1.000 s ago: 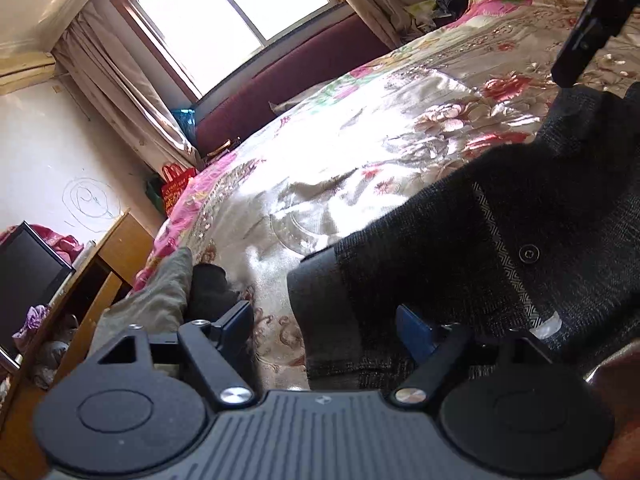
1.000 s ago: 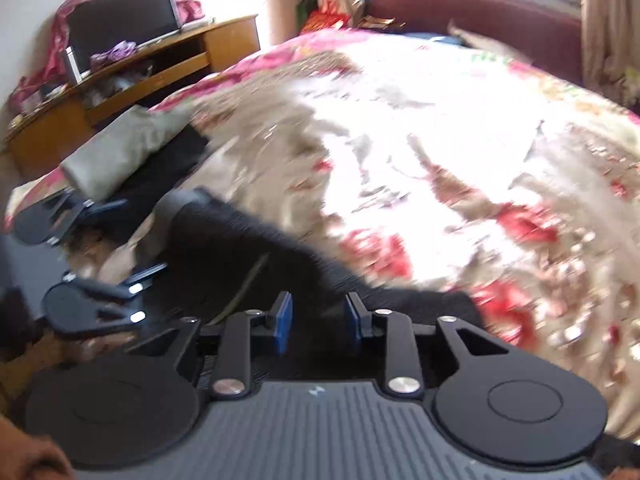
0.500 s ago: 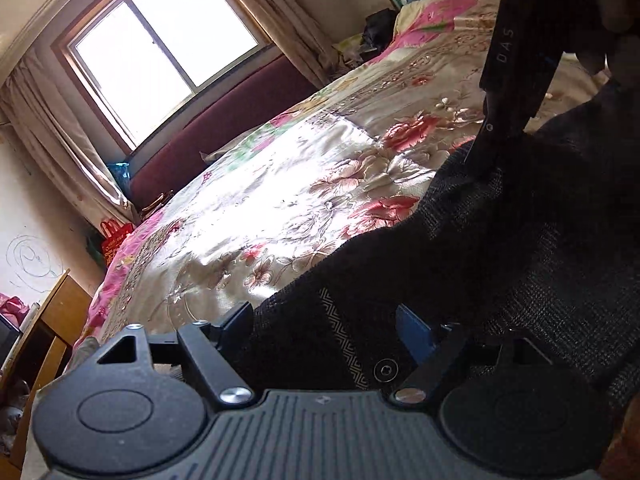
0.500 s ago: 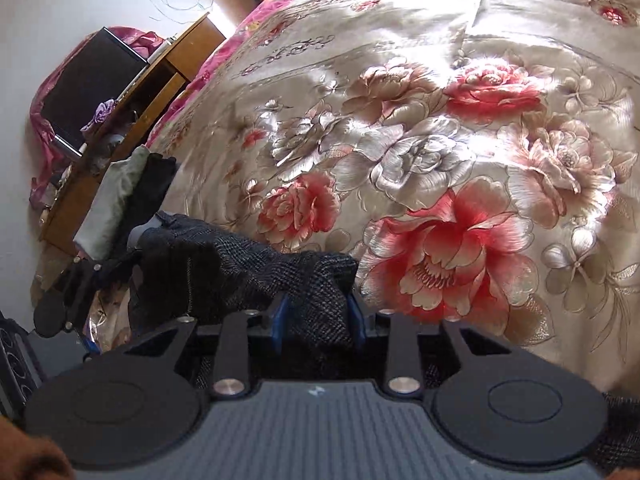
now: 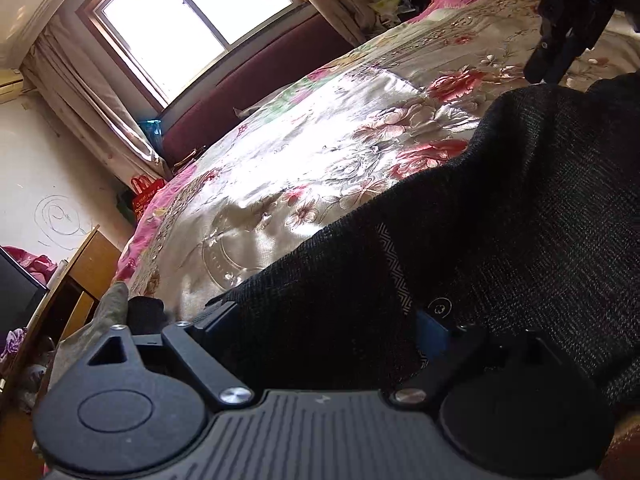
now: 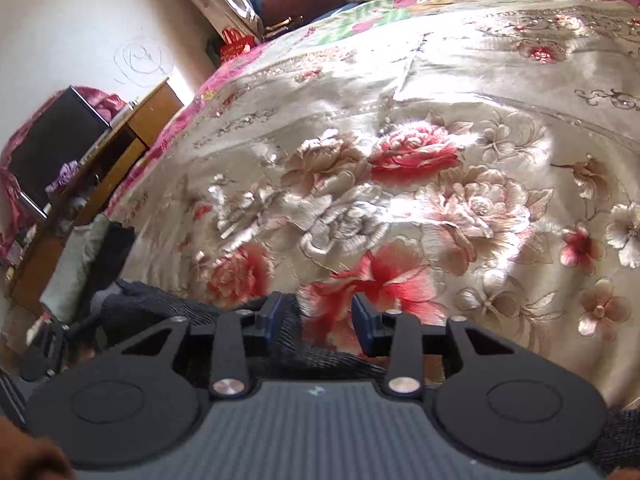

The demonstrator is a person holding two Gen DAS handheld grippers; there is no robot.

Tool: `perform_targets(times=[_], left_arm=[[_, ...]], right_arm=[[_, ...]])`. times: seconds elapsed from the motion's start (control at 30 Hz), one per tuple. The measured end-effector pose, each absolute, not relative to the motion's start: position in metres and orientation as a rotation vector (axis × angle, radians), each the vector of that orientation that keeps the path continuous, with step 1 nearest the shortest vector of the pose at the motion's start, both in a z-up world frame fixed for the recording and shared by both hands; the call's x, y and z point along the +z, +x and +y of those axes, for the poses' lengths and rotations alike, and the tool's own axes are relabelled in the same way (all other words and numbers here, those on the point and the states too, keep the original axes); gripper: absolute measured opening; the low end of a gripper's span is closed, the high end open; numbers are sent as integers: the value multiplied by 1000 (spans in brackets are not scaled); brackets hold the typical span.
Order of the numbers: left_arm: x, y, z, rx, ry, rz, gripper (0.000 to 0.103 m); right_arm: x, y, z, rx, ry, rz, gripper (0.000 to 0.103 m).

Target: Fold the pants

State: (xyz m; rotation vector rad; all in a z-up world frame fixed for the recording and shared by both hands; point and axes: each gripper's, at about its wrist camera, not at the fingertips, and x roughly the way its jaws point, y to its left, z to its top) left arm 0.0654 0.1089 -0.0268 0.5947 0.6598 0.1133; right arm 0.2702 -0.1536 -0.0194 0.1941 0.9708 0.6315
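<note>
Dark knitted pants (image 5: 500, 220) lie on the flowered bedspread (image 5: 300, 168), snap button facing up. My left gripper (image 5: 324, 320) is low over their near part. Its jaws are opening to full width with the cloth lying loose between them, not pinched. My right gripper (image 6: 320, 318) sits at the pants' far edge (image 6: 152, 312). Its jaws are opening too. Dark cloth lies beside the left pad and below, with bedspread (image 6: 400, 140) showing in the gap. The right gripper (image 5: 544, 72) also shows at the top right of the left wrist view. The left gripper (image 6: 44, 344) appears low on the left of the right wrist view.
A grey garment (image 5: 104, 312) and a black one (image 5: 146, 312) lie at the bed's left edge. Beyond it stand a wooden desk (image 6: 132, 128) and a dark screen (image 6: 56, 140). A maroon headboard (image 5: 260, 80) and a window (image 5: 192, 20) are at the far end.
The right jaws, clamped on the pants' edge half a second ago, have parted and the cloth has dropped out. The left jaws have spread wider over the pants.
</note>
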Motion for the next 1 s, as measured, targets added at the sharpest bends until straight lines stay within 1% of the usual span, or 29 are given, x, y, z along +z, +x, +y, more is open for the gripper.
perform_targets(times=[0.1,0.13,0.23,0.27,0.33,0.37,0.47,0.57,0.63,0.67,0.73,0.77,0.83,0.9,1.0], left_arm=[[-19,56,101,111,619,641,103],[-16,54,98,95,614,636,103],[-17,49,83,18,664,672,101],[-25,48,77,-6,717,697,100],[-35,44,72,7,756,684,99],[-36,45,71,14,752,691,99],[-32,49,69,13,767,713,99],[-25,50,61,6,819,696,99],[-18,51,55,-5,813,671,99],[-14,53,50,-14,791,661,99],[-9,54,42,-40,761,644,99],[-11,54,36,-61,761,646,99],[-19,51,29,-76,801,669,98],[-25,47,30,-81,806,694,97],[-22,46,33,-71,797,697,97]], right_arm=[[-35,273,-168,619,201,1058,39],[-35,268,-170,636,203,1062,39],[-25,241,-161,771,34,1038,39],[-25,231,-154,830,-44,1049,41],[-23,219,-148,903,-132,1038,47],[-22,219,-148,927,-148,1025,47],[-16,234,-159,959,-65,1023,44],[-1,244,-165,948,3,941,45],[3,246,-165,983,112,907,44],[-1,248,-163,994,155,917,43],[-16,247,-152,960,120,951,45],[-28,248,-147,935,105,976,45],[-42,247,-144,945,161,1055,45],[-38,235,-149,1009,204,1063,45],[-24,222,-154,1049,151,1020,44]])
